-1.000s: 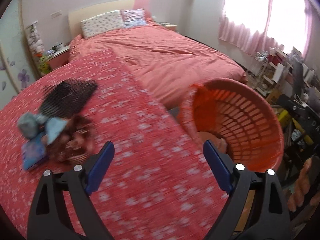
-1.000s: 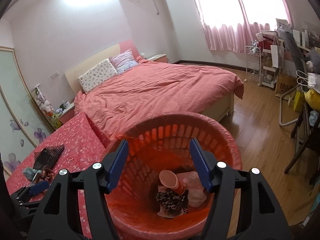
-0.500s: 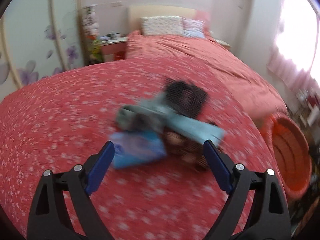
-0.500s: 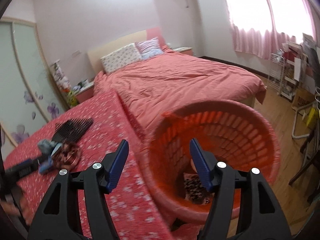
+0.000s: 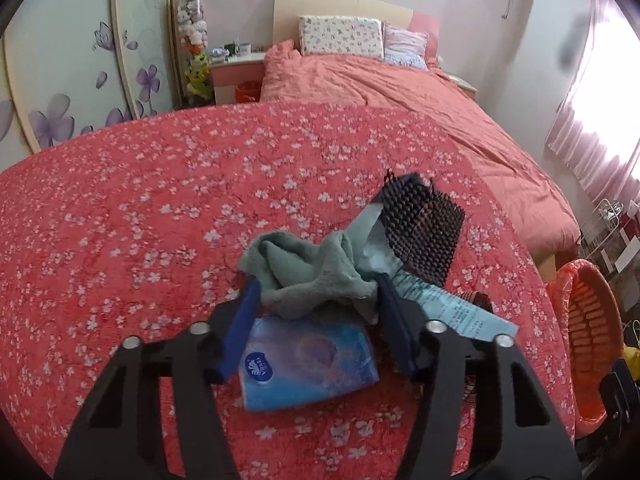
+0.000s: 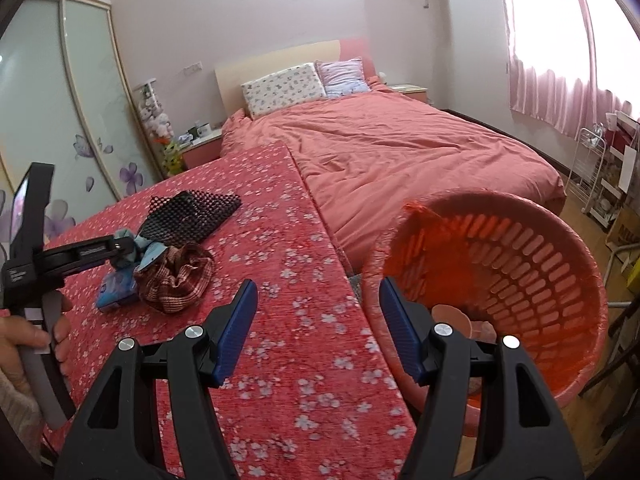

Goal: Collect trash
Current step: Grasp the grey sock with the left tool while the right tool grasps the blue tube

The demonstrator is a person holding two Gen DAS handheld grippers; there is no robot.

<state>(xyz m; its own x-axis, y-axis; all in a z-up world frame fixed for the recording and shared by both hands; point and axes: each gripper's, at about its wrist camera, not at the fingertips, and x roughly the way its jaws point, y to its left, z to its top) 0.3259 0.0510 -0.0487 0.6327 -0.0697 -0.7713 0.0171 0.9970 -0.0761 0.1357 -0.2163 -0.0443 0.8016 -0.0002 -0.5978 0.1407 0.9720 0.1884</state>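
Half a second back the left gripper (image 5: pixel 318 312) was wide open above the pile; now its blue fingers (image 5: pixel 240 324) have drawn in to either side of the crumpled grey-green cloth (image 5: pixel 308 276), pressing its edges — whether the cloth is truly pinched or only bracketed I can't tell from where I stand. It sits low over the red flowered cover (image 5: pixel 140 220).

Just under the fingers lies a blue tissue pack (image 5: pixel 308 364) with a round white logo on it; the lettering is too small to read. To the right a pale blue paper slip (image 5: pixel 452 312) carries rows of printed text, also unreadable. Beyond the cloth a black mesh mat (image 5: pixel 420 232) lies partly curled, and a reddish-brown plaid rag (image 6: pixel 176 276) is bunched against the pack.

The right gripper (image 6: pixel 318 328) hangs over the cover's near edge with its fingers apart and nothing between them — the gap spans cover and basket rim. The orange slatted basket (image 6: pixel 540 264) stands on the floor beside the cover, tipped toward the camera, with some pinkish pieces in its bottom.

Farther off are the pink bed (image 6: pixel 400 152) with two pillows, and the sliding wardrobe doors (image 5: pixel 80 60) with purple flower decals.
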